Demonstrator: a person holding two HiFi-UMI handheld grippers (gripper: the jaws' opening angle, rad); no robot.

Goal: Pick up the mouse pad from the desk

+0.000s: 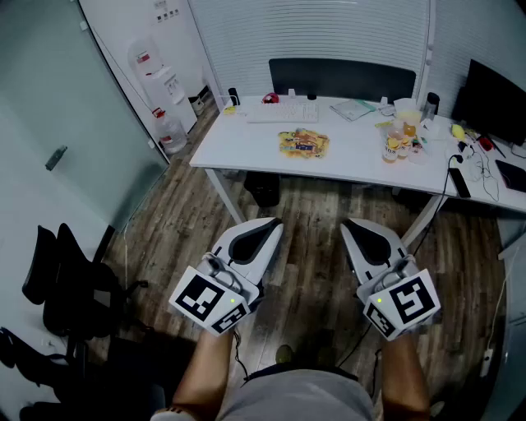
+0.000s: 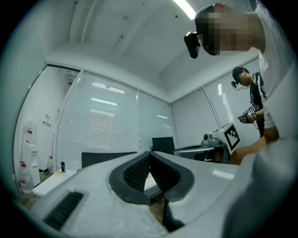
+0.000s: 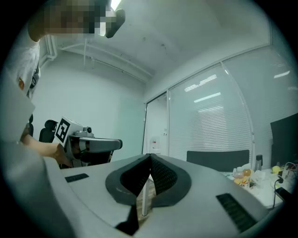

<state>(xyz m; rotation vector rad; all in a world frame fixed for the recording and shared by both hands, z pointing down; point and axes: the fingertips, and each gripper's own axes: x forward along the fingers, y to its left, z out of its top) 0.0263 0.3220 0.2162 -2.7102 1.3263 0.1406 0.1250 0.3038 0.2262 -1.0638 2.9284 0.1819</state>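
Left gripper (image 1: 271, 224): clenched empty, tips together, at 7 o'clock above wood floor (image 1: 308, 255).
Right gripper (image 1: 352, 224): clamped tight on nothing, at 5 o'clock.
Mouse pad (image 1: 304, 143): yellow-patterned, flat on white desk (image 1: 353, 156) toward 12 o'clock, well apart from both grippers; keyboard (image 1: 275, 113) at its 11 o'clock.

A: How does the room look?
B: It has a wood floor (image 1: 304, 238) and a white desk (image 1: 246, 148) standing before closed blinds (image 1: 329, 33).
A: And at the left?
B: A glass wall (image 1: 49, 123), a water dispenser (image 1: 160, 86) in the corner, black chairs (image 1: 66, 288), and a ceiling light (image 2: 184, 7).
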